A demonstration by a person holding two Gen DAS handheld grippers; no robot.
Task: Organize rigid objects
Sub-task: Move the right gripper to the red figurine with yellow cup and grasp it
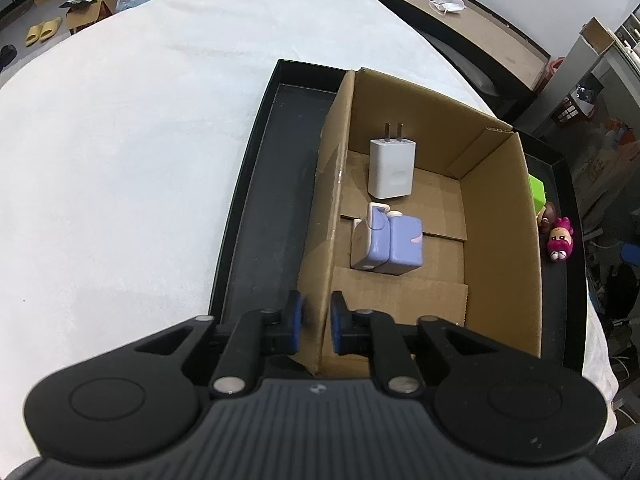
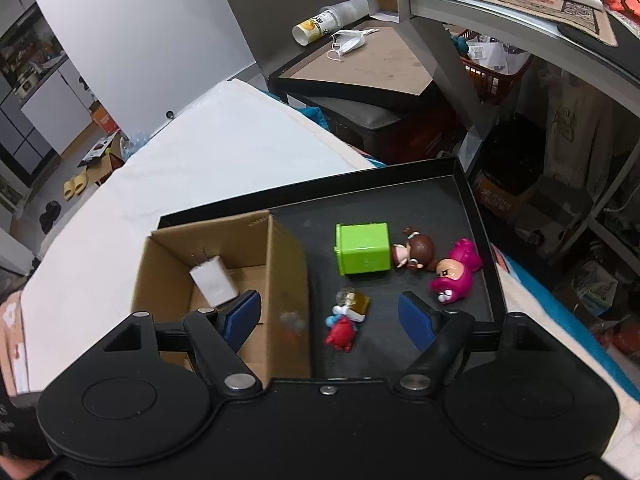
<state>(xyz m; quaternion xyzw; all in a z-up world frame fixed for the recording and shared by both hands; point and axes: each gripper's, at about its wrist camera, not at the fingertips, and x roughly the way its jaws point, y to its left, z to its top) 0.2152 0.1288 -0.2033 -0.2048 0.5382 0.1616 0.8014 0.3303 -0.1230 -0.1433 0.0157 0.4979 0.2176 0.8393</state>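
Note:
An open cardboard box stands inside a shallow black tray. My left gripper is shut on the box's near left wall, one blue pad on each side of the cardboard. In the box lie a white charger and a lilac plug block. My right gripper hangs open above the tray floor, just right of the box. Below and between its pads lie a small red and blue figure and a clear yellow trinket. Farther back are a green cube, a brown-haired figure and a pink figure.
The tray rests on a white cloth-covered surface that stretches left and back. Behind it is a low dark table with a face mask and a tipped bottle. A metal desk and clutter stand to the right.

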